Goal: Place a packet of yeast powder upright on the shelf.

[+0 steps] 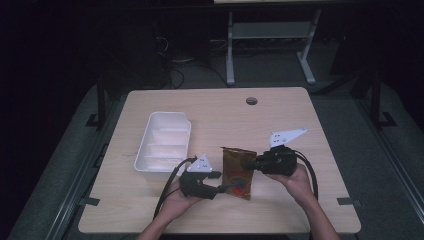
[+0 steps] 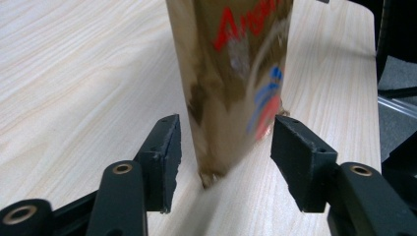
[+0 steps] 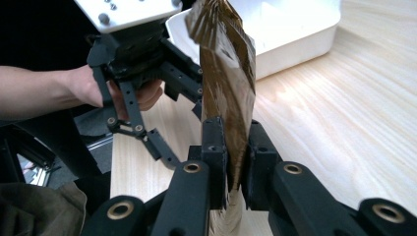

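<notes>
the right gripper (image 1: 248,164) is clamped on a brown foil packet (image 1: 237,172), its jaws pressed together on the packet's edge, as the right gripper view makes plain. the packet sits at the near middle of the table (image 1: 280,110), just right of the white tray (image 1: 145,150), and looks lifted or stood on end rather than lying flat. the left gripper (image 1: 223,182) has its jaws apart on either side of the packet's lower end without touching it.

as a judgement, the work is in an early-to-middle stage: the packet is picked up and held by one gripper, and the other is lined up to take a second hold. what is left seems to be closing the left gripper on it and then either pulling it open or carrying it to the tray; the pictures do not settle which. the tray's compartments appear to hold only pale liners or nothing; it is hard to tell.

the left gripper view shows the packet (image 2: 236,83) close up, with red lettering and a blue and red mark, and a clear gap between each jaw and the foil. the right gripper view shows the packet (image 3: 228,83) edge-on, crumpled at its top, with the left gripper (image 3: 196,132) and the hand (image 3: 142,93) holding it beyond, and the tray (image 3: 295,34) farther off. the high view gives the layout of both hands, packet and tray on the table.
</notes>
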